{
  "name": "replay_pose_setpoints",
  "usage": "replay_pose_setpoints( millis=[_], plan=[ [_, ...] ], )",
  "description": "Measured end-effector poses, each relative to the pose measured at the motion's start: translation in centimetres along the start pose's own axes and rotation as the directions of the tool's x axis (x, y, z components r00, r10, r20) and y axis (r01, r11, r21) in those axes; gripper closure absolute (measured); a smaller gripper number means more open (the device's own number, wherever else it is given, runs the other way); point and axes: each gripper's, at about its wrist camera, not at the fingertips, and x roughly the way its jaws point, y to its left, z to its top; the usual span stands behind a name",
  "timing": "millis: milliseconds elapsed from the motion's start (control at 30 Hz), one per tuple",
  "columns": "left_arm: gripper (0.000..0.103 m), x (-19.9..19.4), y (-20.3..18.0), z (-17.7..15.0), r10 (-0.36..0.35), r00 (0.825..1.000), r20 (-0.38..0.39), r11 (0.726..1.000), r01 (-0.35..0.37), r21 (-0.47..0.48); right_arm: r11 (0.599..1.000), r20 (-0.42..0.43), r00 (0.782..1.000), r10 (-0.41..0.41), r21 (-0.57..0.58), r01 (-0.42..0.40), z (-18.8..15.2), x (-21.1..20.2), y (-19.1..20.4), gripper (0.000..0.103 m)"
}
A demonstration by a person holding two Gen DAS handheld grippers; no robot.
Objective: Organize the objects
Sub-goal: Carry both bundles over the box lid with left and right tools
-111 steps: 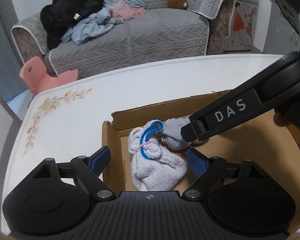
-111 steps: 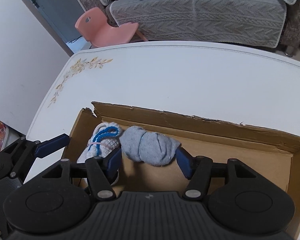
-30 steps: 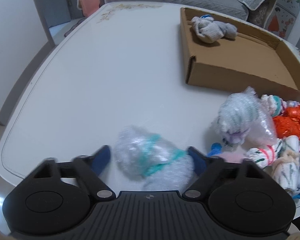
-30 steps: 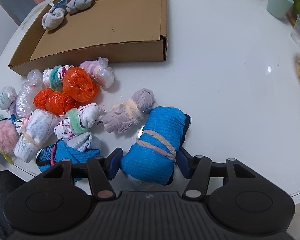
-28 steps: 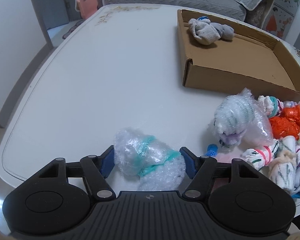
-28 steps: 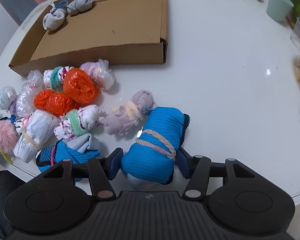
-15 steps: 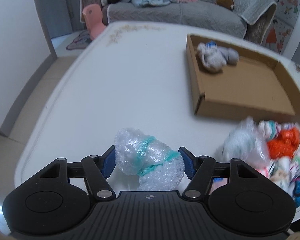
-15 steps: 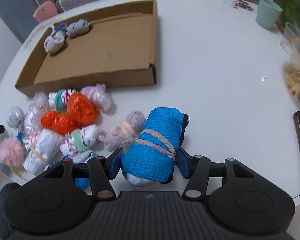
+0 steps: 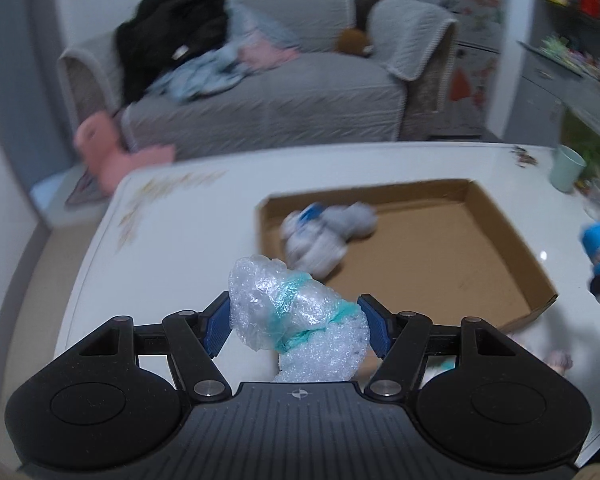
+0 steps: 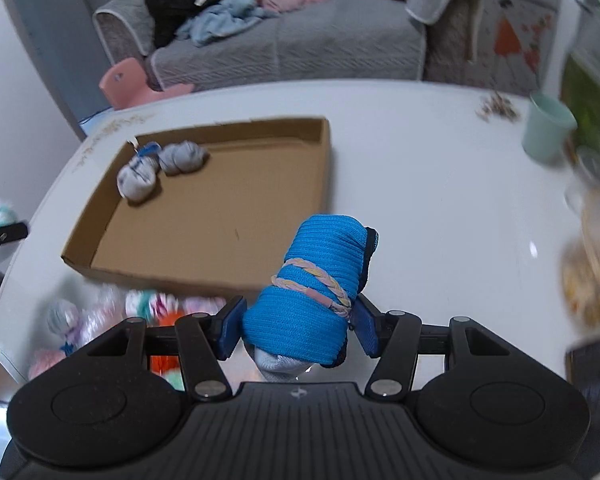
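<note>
The left gripper [image 9: 298,322] is showing a matte black plastic body with a ribbed centre panel bearing a small crosshair mark. Two rounded housings, each with a shallow circular recess, are flanking that panel. Black linkage arms with triangular cut-outs are running forward from silver pivot screws to blue finger pads [image 9: 216,326]. The right gripper [image 10: 298,326] is looking alike: black ribbed panel, twin round housings, silver screws and dark blue pads [image 10: 230,330], with a faint centre emblem.
</note>
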Motion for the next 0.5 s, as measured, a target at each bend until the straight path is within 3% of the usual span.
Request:
replay_pose_setpoints(
  millis=[100,300,400,500],
  plan=[
    [0.032,2.0,-1.8,2.1,-0.063,0.998,0.002,0.998,0.062,0.021,0.996,0.023,0.999,0.038,-0.076,-0.036,2.3,0.8,0.6,0.050],
    [0.032,6.8,-4.7,4.4,-0.108,0.994,0.006,0.991,0.107,0.084,0.972,0.042,0.992,0.123,-0.206,-0.112,6.7,3.3,2.3,0.050],
    [0.032,9.4,-5.5,4.7,-0.170,0.985,0.003,0.981,0.169,0.097,0.951,0.030,0.984,0.174,-0.264,-0.160,8.5,5.2,3.1,0.050],
    [0.032,11.9,-5.9,4.6,-0.187,0.982,0.005,0.972,0.184,0.145,0.917,0.014,0.976,0.218,-0.347,-0.199,9.9,7.5,3.9,0.050]
  ],
)
